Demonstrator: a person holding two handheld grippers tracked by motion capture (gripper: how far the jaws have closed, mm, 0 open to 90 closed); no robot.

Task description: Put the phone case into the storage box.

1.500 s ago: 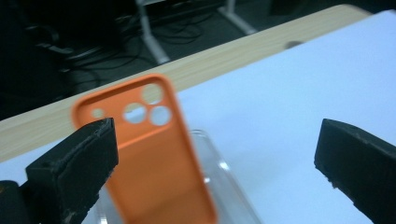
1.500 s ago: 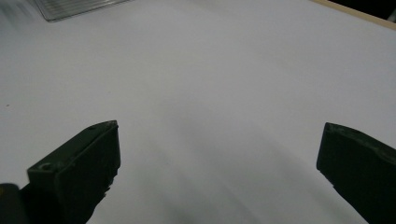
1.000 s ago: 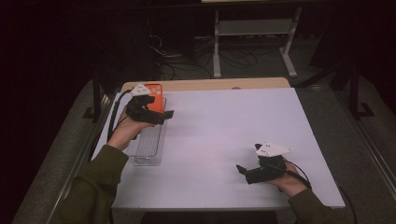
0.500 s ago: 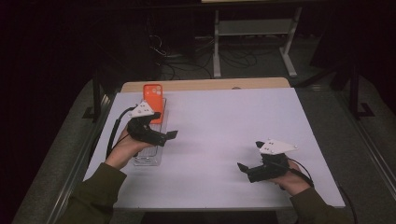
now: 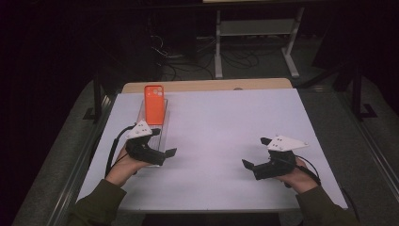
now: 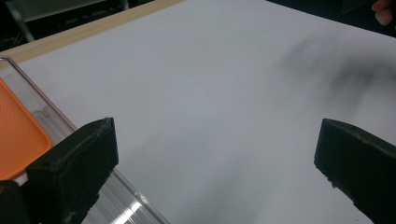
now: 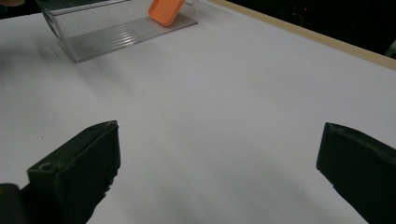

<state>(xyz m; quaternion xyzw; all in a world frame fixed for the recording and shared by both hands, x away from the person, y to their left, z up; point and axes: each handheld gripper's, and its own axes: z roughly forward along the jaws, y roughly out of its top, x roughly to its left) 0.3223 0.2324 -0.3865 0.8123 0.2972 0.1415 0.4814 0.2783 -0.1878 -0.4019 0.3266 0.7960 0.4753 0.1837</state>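
Observation:
An orange phone (image 5: pixel 155 104) rests at the far end of a clear plastic tray (image 5: pixel 164 123) on the left of the white table (image 5: pixel 226 127). My left gripper (image 5: pixel 163 142) hovers over the tray's near end, open, with nothing between its jaws. The left gripper view has the left gripper (image 6: pixel 215 158) spread wide, with the phone (image 6: pixel 16 140) and the tray's rim (image 6: pixel 51 121) at the left. My right gripper (image 5: pixel 256 152) sits low over the table's near right, open and empty. In its own view the right gripper (image 7: pixel 219 158) faces the tray (image 7: pixel 116 32) and the phone (image 7: pixel 166 10) farther off.
A light wooden strip (image 5: pixel 207 85) runs along the table's far edge. Beyond it, in the dark, stand a metal stand (image 5: pixel 254 28) and cables on the floor. Bare white table surface lies between the two grippers.
My left gripper has drawn back from over the orange phone toward the near end of the tray, leaving the phone in place. The right gripper has barely shifted.

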